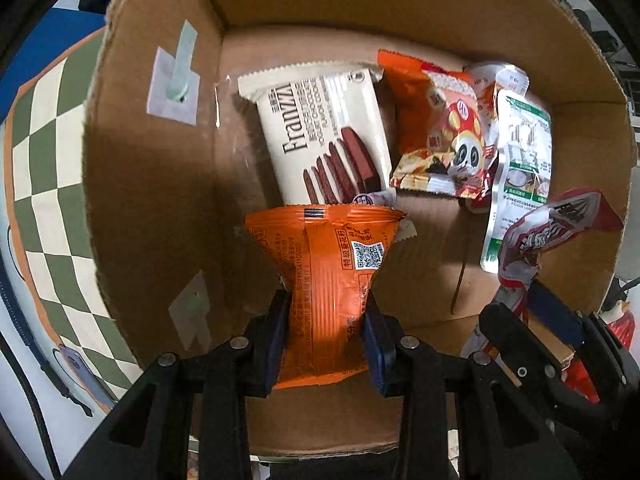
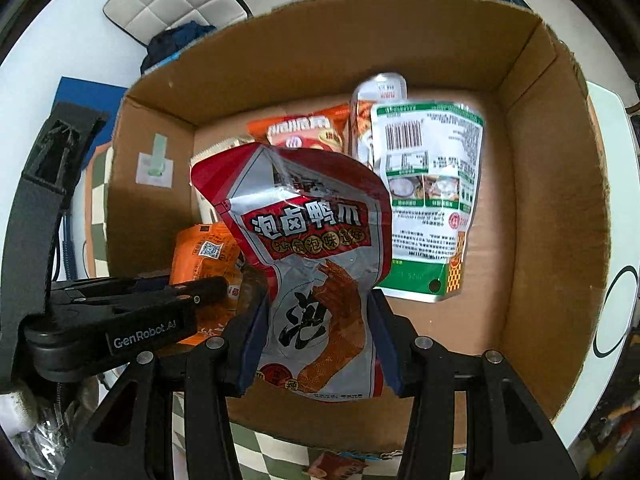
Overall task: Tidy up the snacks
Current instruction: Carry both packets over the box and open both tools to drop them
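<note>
My left gripper [image 1: 326,312] is shut on an orange snack packet [image 1: 328,264] and holds it inside an open cardboard box [image 1: 152,184], near the box's left wall. My right gripper [image 2: 318,320] is shut on a red and silver duck-claw pouch [image 2: 312,248], held over the box's near side; it also shows in the left wrist view [image 1: 540,236]. On the box floor lie a cream Franzzi cookie pack [image 1: 320,136], an orange panda snack bag [image 1: 440,136] and a white and green pouch [image 2: 428,200].
The box [image 2: 560,220] stands on a green and white checkered cloth [image 1: 48,152]. A blue item [image 1: 52,40] lies beyond the box's left side. The left gripper's body [image 2: 120,320] sits close beside my right gripper. A white table edge [image 2: 612,320] is at right.
</note>
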`<act>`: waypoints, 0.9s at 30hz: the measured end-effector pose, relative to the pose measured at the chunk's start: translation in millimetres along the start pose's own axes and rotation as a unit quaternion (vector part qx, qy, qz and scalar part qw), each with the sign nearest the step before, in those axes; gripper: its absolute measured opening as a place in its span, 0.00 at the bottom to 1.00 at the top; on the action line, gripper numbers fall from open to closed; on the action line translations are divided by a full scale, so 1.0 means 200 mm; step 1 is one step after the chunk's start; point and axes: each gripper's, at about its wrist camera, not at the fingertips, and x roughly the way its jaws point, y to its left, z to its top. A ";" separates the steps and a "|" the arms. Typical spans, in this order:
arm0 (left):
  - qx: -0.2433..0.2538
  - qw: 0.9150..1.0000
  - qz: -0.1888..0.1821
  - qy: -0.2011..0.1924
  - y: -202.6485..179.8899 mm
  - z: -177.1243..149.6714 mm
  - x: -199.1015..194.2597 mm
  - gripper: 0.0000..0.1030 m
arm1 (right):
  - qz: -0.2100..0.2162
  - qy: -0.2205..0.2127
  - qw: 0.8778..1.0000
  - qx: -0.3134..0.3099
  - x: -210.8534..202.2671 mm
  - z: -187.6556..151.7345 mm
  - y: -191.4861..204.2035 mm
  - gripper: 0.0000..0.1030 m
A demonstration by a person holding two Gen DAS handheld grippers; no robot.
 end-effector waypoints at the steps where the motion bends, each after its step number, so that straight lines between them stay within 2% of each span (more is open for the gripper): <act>1: 0.000 1.000 -0.001 0.001 0.00 -0.01 0.01 0.31 | -0.002 0.002 1.000 -0.001 0.01 0.01 0.00 0.50; 6: -0.012 1.000 -0.016 0.000 0.04 -0.04 0.01 0.34 | -0.004 0.015 1.000 0.000 0.07 0.04 0.04 0.53; 7: -0.017 1.000 -0.024 -0.004 0.06 -0.05 0.01 0.35 | -0.001 0.022 1.000 0.002 0.08 0.05 0.04 0.58; 9: -0.024 0.999 -0.028 -0.013 0.08 -0.07 0.00 0.49 | 0.001 0.035 0.999 0.007 0.10 0.07 0.06 0.63; 11: -0.025 0.999 -0.026 -0.024 0.11 -0.07 -0.03 0.57 | -0.007 0.035 0.999 0.006 0.11 0.08 0.07 0.85; 15: -0.021 0.999 -0.019 -0.044 0.12 -0.12 -0.09 0.63 | -0.024 0.024 0.999 -0.006 0.07 0.09 0.09 0.86; 23: -0.003 0.996 -0.010 -0.085 0.06 -0.28 -0.22 0.64 | -0.035 0.003 0.999 -0.020 0.02 -0.01 0.11 0.86; 25: -0.001 0.995 -0.006 -0.103 0.03 -0.29 -0.31 0.69 | -0.037 -0.006 0.999 -0.025 -0.05 -0.05 0.10 0.87; 27: 0.001 0.992 0.004 -0.128 0.01 -0.34 -0.37 0.85 | -0.037 -0.017 0.999 -0.028 -0.11 -0.09 0.09 0.87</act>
